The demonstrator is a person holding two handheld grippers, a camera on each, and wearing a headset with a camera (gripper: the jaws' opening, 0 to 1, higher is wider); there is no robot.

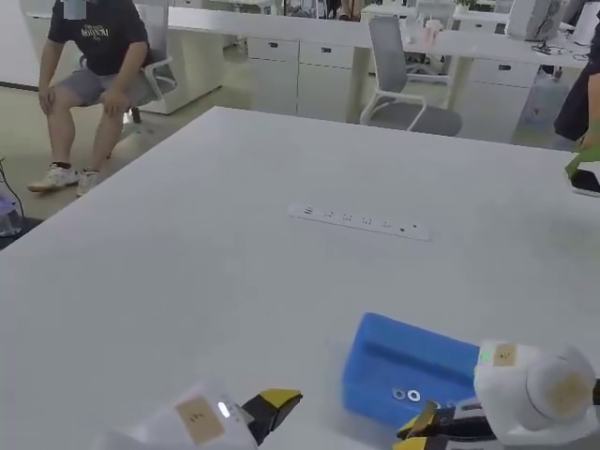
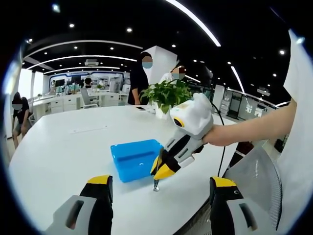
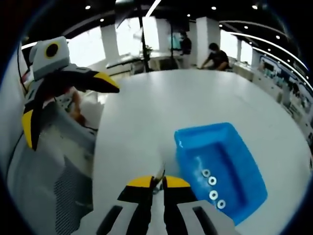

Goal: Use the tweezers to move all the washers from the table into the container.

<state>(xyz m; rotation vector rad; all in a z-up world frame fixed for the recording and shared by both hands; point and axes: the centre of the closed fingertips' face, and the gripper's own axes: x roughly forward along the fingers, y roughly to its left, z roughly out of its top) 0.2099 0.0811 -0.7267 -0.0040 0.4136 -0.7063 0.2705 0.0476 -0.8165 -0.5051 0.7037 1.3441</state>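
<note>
- The right claw point(image 3: 159, 182) is clenched on the tweezers point(image 3: 160, 172). Their thin tips poke out between its yellow-tipped jaws.
- In the left gripper view the tweezers point down at the bench point(image 1: 216, 244), just beside the near corner of the container point(image 3: 230, 142). I cannot tell whether the tips touch the surface.
- The left claw point(image 3: 67, 105) is released, its jaws spread wide and nothing between them. It hangs well to the left of the container, over the bench's side edge.
- The container is a blue, open, rectangular tray. It sits on the bench close to the near edge, just right of the tweezers in the right gripper view.
- Four washers point(image 3: 213, 188) lie in a loose row on the container's floor, towards its near end. In the head view two of them show beside the right claw.
- Open room: the bench is bare and white from the container's far rim out to a white power strip point(image 1: 361, 222) lying flat mid-bench, and bare again beyond that to the far edge.
- A grey mesh chair point(image 3: 68, 196) stands tight against the bench's side edge, below the left claw.
- Writing: a tan sticker point(image 1: 197, 419) sits on each gripper body, with nothing legible on it. The print on the seated person's point(image 1: 94, 66) dark shirt is too blurred to read.
</note>
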